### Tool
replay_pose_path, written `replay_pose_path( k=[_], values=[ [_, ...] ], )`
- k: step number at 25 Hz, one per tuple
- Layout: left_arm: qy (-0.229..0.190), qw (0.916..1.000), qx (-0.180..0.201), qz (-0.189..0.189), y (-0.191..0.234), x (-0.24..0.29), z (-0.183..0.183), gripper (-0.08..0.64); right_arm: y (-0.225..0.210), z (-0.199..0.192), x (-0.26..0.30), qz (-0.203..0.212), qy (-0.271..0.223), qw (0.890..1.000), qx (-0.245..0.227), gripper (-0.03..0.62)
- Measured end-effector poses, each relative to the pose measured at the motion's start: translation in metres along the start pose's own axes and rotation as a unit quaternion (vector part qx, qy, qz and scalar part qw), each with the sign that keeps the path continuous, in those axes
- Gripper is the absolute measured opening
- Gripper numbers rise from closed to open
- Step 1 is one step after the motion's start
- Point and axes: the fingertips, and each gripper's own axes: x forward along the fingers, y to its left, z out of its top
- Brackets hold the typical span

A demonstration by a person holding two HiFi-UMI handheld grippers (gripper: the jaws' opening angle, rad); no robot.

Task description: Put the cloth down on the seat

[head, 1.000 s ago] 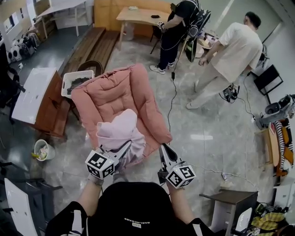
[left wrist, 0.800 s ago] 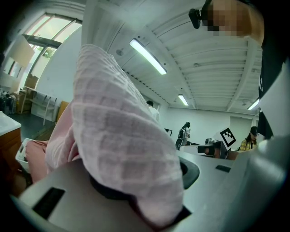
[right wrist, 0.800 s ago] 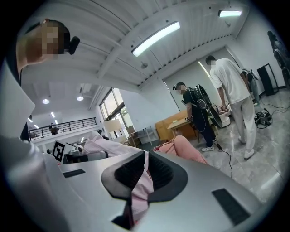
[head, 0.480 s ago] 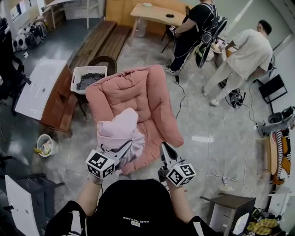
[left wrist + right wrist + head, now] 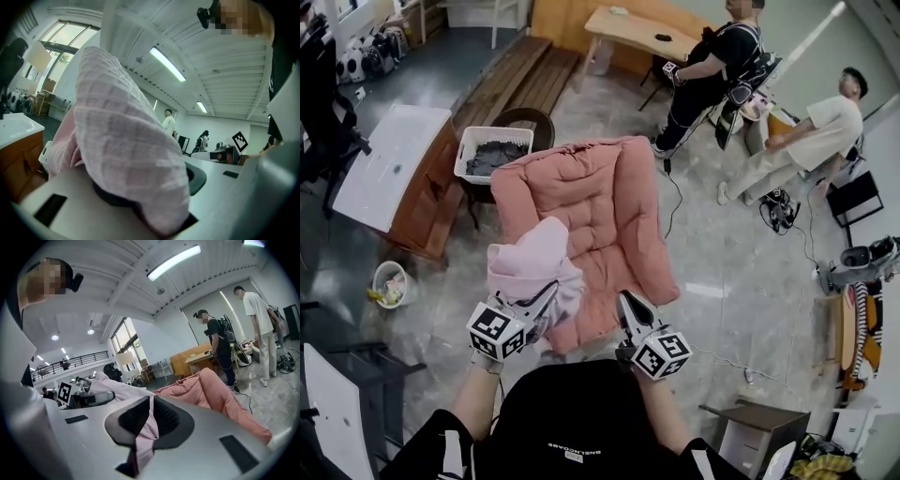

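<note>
My left tool (image 5: 546,298) and right tool (image 5: 628,307) both pinch the cloth (image 5: 530,262). I'd centre it over the seat (image 5: 600,202), then lower it before releasing.

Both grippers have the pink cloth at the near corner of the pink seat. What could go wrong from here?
1. The right gripper pinches only a thin edge of the cloth; it may slip out, leaving everything hanging from the left gripper.
2. The cloth is bunched over the near left corner of the seat; released here, it could slide to the floor.
3. Folds drape over the left gripper's jaws and may snag on opening.
</note>
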Motion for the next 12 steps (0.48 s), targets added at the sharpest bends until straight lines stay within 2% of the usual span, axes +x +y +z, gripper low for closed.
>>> replay_pose_path(
  k=[6,12],
  values=[
    [0.001,0.9997,-0.007,0.025,0.014,-0.015,-0.010,0.206,0.009,-0.005,0.010,0.015,0.008,1.000,-0.003,0.043],
    [0.007,0.9989,-0.019,0.043,0.020,-0.010,-0.018,0.206,-0.001,-0.006,0.010,0.020,0.015,1.000,-0.001,0.043]
  ],
)
